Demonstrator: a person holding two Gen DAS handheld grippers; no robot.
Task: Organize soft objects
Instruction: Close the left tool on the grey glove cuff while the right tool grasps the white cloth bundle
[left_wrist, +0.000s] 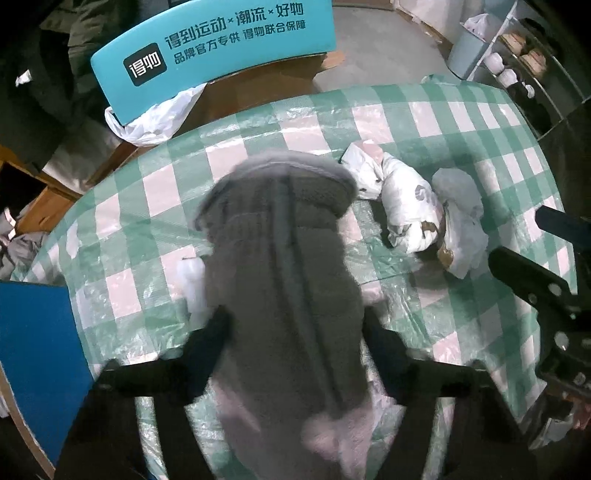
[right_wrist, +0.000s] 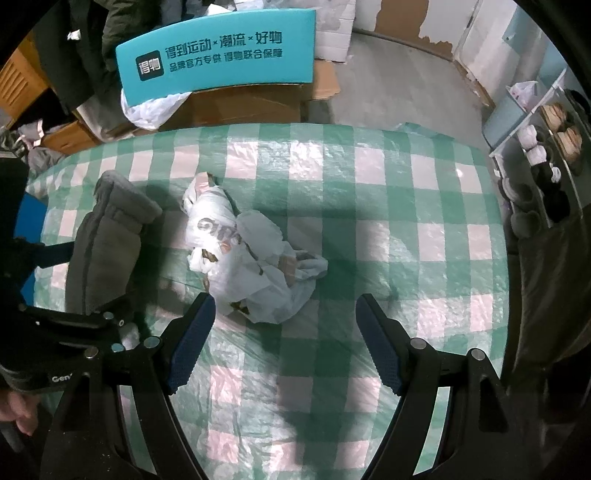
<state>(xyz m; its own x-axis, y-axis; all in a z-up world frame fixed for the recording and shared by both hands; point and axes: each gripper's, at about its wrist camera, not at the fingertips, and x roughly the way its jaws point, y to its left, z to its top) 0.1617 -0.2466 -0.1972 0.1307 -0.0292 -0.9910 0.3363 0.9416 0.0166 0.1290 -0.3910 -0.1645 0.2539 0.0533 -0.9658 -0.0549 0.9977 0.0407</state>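
Observation:
My left gripper (left_wrist: 295, 332) is shut on a grey padded soft item (left_wrist: 284, 266), holding it above the green-and-white checked tablecloth (left_wrist: 461, 122); the item is motion-blurred. It also shows in the right wrist view (right_wrist: 107, 243) at the left, with the left gripper (right_wrist: 85, 291) around it. A crumpled white plastic bag bundle (left_wrist: 417, 214) lies on the cloth to the right of it, and in the right wrist view (right_wrist: 243, 258) just ahead of my right gripper (right_wrist: 284, 314), which is open and empty above the cloth. The right gripper shows in the left wrist view (left_wrist: 546, 258) at the right edge.
A teal sign with Chinese text (right_wrist: 218, 55) stands behind the table over cardboard boxes (right_wrist: 243, 103) and a white bag (right_wrist: 155, 110). A shelf with cups and small items (right_wrist: 546, 155) stands at the right. A blue panel (left_wrist: 37, 350) is at the left.

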